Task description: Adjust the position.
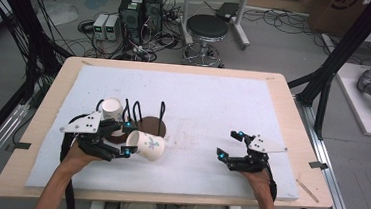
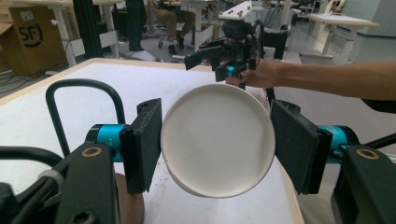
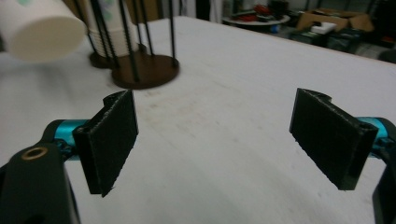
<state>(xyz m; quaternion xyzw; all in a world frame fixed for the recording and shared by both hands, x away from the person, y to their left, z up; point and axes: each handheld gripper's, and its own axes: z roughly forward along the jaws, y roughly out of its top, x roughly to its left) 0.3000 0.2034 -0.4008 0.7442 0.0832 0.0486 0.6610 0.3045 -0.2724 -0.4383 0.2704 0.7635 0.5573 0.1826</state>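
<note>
Two hand-held grippers worked above the white foam-covered tabletop (image 1: 214, 101): the left gripper (image 1: 126, 138) was clamped on a white paper cup with a pale green print (image 1: 146, 145), held on its side off the surface, toward the tabletop's near-left part. Just behind the cup stood a round dark-brown base with black wire uprights (image 1: 151, 124), and beside it a second white paper cup (image 1: 112, 110). The right gripper (image 1: 230, 145), jaws spread and holding nothing, hovered near the tabletop's near-right edge.
</note>
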